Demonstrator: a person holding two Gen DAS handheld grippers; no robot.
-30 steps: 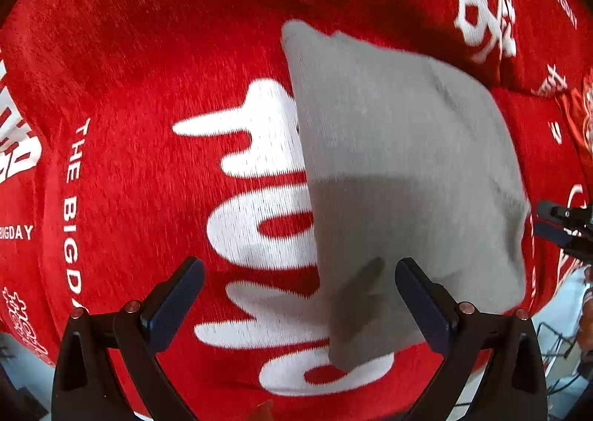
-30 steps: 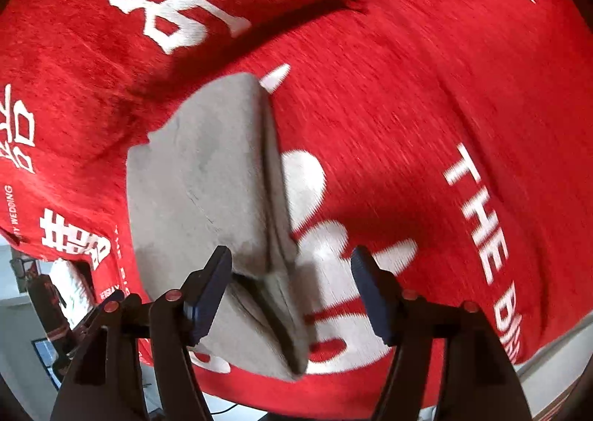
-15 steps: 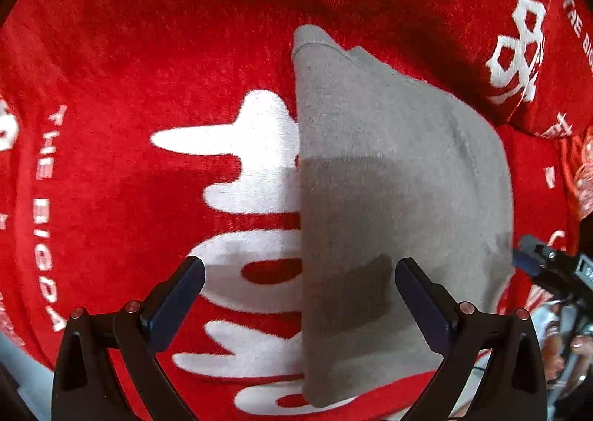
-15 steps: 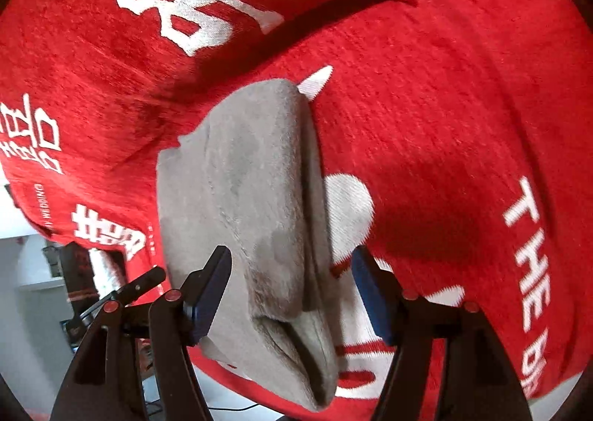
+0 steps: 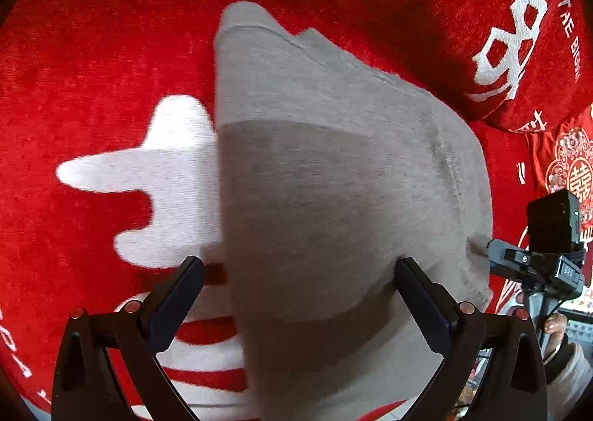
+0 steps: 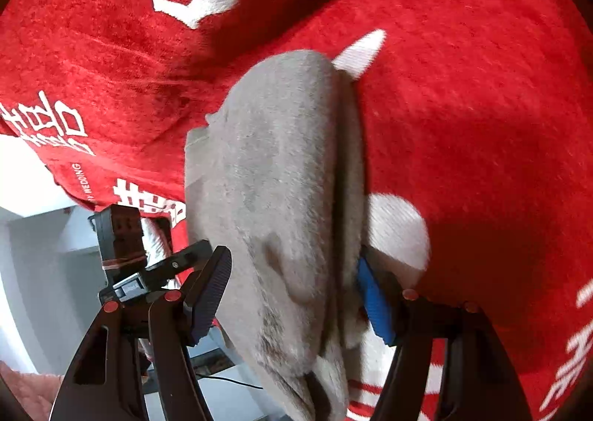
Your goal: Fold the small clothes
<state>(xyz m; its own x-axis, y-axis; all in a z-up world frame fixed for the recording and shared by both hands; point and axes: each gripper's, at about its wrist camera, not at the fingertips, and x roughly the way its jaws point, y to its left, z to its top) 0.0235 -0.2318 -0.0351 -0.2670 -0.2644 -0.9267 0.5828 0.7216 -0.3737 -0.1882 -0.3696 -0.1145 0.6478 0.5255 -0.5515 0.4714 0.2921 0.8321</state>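
Both the left gripper [image 5: 296,295] and right gripper [image 6: 292,287], jaws spread, straddle the folded grey knit garment [image 5: 333,180] on the red plush cover [image 5: 92,69], apparently poised to pinch its near edge for another fold.

A plain grey garment [image 5: 333,180] lies between the black fingers of the left gripper [image 5: 298,295]. Beyond and around it spreads a red cloth [image 5: 92,50] with white lettering. The right gripper [image 6: 296,291] shows one blue pad.

Red cloth [image 5: 92,50] with white lettering; pale wall [image 6: 33,235] beyond its edge.
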